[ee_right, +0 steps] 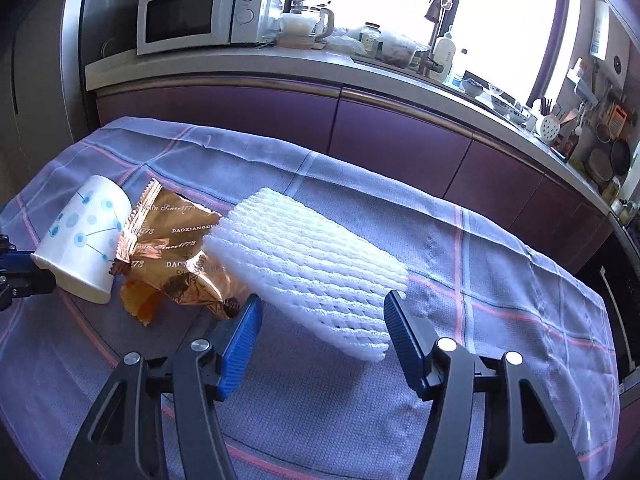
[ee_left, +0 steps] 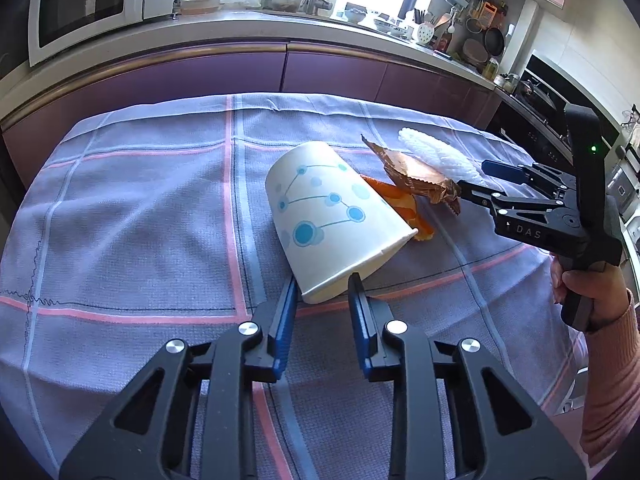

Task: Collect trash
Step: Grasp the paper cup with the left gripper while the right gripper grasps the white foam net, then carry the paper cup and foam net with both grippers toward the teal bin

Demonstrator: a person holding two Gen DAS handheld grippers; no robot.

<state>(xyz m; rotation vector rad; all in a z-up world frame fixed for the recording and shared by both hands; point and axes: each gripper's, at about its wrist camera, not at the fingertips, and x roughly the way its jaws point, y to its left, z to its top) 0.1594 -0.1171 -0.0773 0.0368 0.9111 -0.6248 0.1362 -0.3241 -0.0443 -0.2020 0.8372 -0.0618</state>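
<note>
1. Site: a table under a lilac checked cloth (ee_left: 140, 208). A purple-fronted kitchen counter (ee_right: 400, 128) runs across the upper half of both views.
2. Trash present, 4 items, clustered at the centre of the left wrist view:
   - a paper cup (ee_left: 324, 220) with blue dots, lying on its side, its open rim toward the lower centre of the frame;
   - an orange wrapper (ee_left: 404, 208) at the cup's mouth, partly tucked behind its rim;
   - a copper foil packet (ee_right: 172, 248) lying against the cup;
   - a white foam net sleeve (ee_right: 304, 268) overlapping the foil's right side.
3. Left gripper (ee_left: 322, 292): narrow gap, the fingertips straddling the cup's rim at lower centre. Whether the pads press the wall cannot be told. The placement suits pinching the thin rim so that the cup serves as a container.
4. Right gripper (ee_right: 324, 308): jaws set wide on either side of the foam sleeve's near end, gaps visible at both pads. Nothing is held. In the left wrist view it enters from the right, borne by a hand (ee_left: 584, 288) in a pink sleeve.
5. Judgement: collection is at an early stage, since all 4 items rest on the cloth. The foam is soft, so a firm squeeze will be needed.
</note>
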